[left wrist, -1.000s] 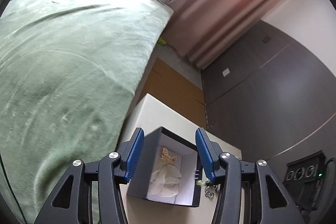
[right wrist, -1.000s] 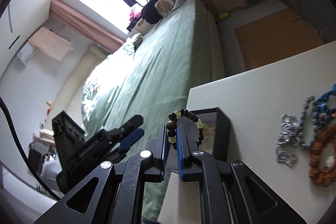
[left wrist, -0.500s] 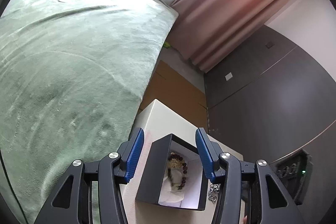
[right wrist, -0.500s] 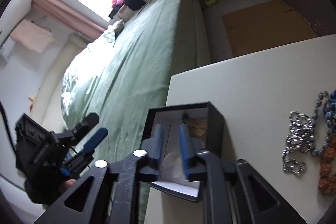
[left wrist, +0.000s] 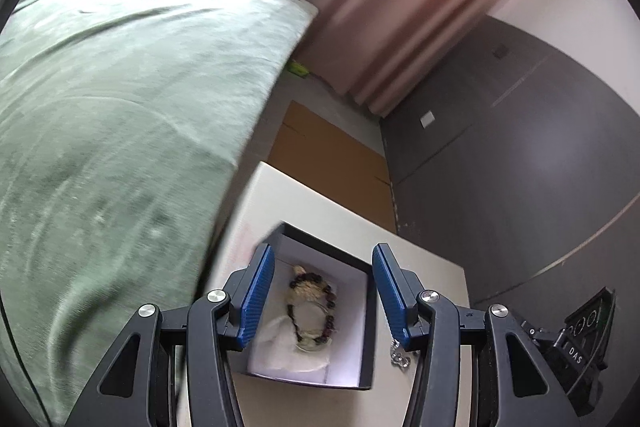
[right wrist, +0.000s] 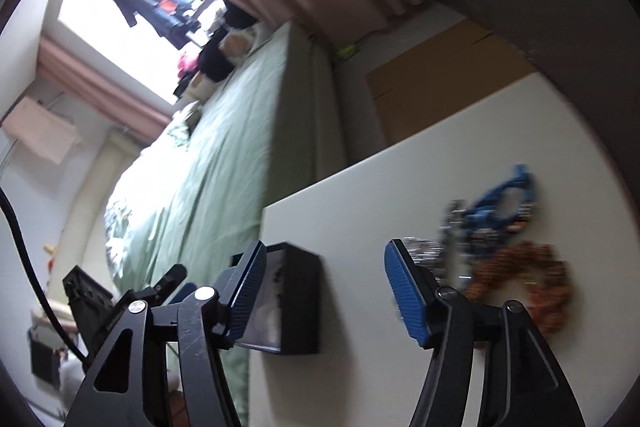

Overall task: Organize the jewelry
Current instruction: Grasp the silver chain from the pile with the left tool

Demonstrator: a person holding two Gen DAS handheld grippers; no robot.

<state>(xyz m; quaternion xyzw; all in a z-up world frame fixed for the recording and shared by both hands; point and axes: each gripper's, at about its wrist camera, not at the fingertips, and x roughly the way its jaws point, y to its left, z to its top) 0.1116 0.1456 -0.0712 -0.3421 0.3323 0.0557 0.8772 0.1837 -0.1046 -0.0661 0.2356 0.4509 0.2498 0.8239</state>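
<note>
While right gripper (right wrist: 324, 291) jaws are opening, nothing between, bead bracelet (left wrist: 313, 303) lies in box (left wrist: 370, 327) framed by spread, empty left gripper (left wrist: 323, 299). I'd approach the jewelry pile (right wrist: 508, 239), beyond right jaw, slowly.

The left tongs (left wrist: 323, 293) were built of matte black plastic arms with triangular cut-outs, each joint pinned by a round silver screw. Their two fingers carried ribbed blue pads (left wrist: 258, 297) on the inner faces. The right tongs (right wrist: 324, 293) had the same black frame, silver screws and ribbed blue pads (right wrist: 406, 297), with fine scratches on the left-hand arm. In the right wrist view a black cable (right wrist: 24, 251) curved along the left edge. In the left wrist view the right tongs' black body at the lower right edge bore white letters reading "DAS".
</note>
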